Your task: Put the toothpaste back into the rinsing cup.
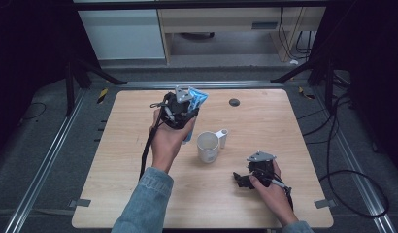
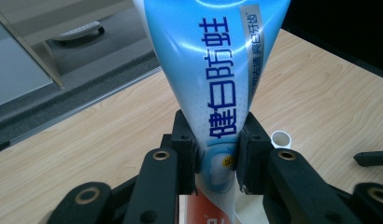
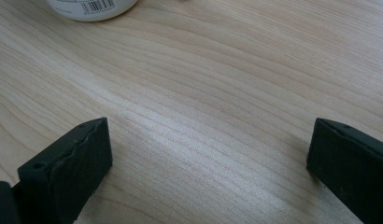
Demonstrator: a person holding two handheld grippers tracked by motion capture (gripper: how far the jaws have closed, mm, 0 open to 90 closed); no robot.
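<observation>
The wooden table [image 1: 265, 116] is carrying a white mug [image 1: 207, 146] near its centre, with a small white cap [image 1: 223, 137] standing just beside the mug's right side. The left gripper [image 2: 216, 161] is holding a blue toothpaste tube [image 2: 213, 70] above the table behind the mug, its jaws clamping the tube near its lower end so that the wide, flat end is pointing up and away. The right gripper [image 3: 208, 163] is resting low over the table's near right part, well apart from the tube, its jaws standing wide apart over bare wood with nothing between them.
</observation>
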